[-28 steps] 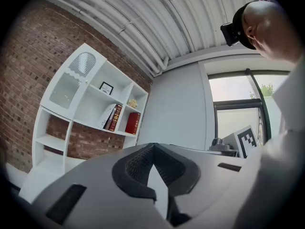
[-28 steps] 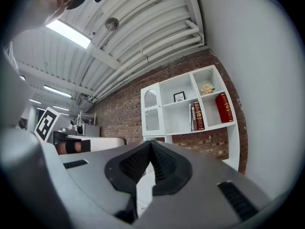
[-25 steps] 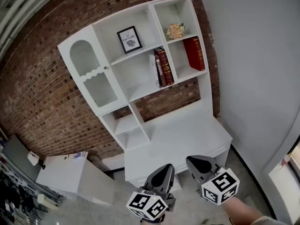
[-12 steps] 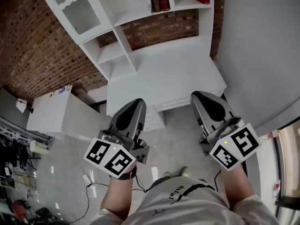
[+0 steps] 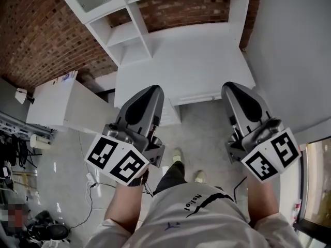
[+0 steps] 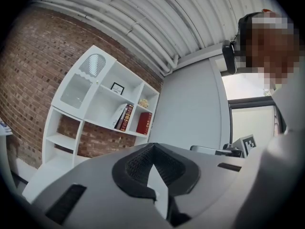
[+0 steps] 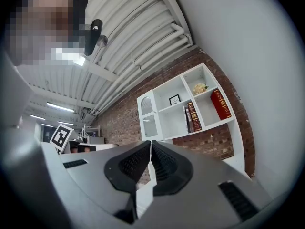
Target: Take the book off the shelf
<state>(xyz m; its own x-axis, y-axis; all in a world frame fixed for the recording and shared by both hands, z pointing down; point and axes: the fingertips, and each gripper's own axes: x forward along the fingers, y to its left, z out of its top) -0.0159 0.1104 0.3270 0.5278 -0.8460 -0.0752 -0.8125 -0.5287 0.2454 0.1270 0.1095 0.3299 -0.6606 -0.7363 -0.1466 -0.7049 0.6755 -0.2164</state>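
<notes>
both tongs, left (image 5: 146, 94) and right (image 5: 236, 90), held level side by side, jaws together, empty.

Books (image 7: 193, 116) on shelf (image 7: 167, 123) above desk (image 5: 191, 61)

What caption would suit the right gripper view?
Shut right tool facing a white shelf that holds books.

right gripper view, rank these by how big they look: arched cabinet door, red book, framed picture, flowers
1. arched cabinet door
2. red book
3. flowers and framed picture: these look about alike, so I won't rank them.
All sit on one shelf unit, so nearness hardly skews this.
</notes>
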